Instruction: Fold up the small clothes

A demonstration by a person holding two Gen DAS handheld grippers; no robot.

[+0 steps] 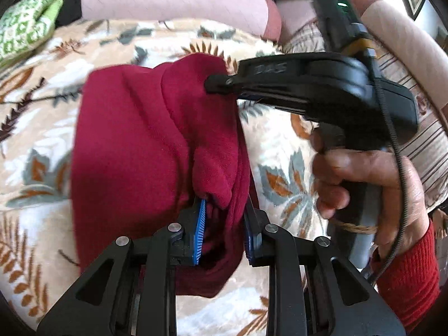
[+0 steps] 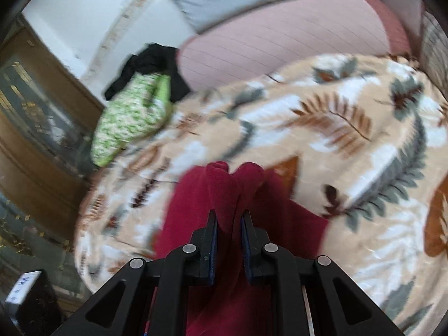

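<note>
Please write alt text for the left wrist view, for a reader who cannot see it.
The left hand-held gripper pinches one edge of a dark red garment, and the right hand-held gripper pinches its far edge. The garment hangs over a leaf-patterned blanket.

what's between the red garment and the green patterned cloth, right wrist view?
Only bare leaf-print blanket between the red garment and the green patterned cloth; the right wrist view shows it, though blurred.

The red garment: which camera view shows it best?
The left wrist view: there the red garment is sharp and seen nearly whole, gripped by the left tool and right tool. The right wrist view shows only a blurred bunched part.
</note>
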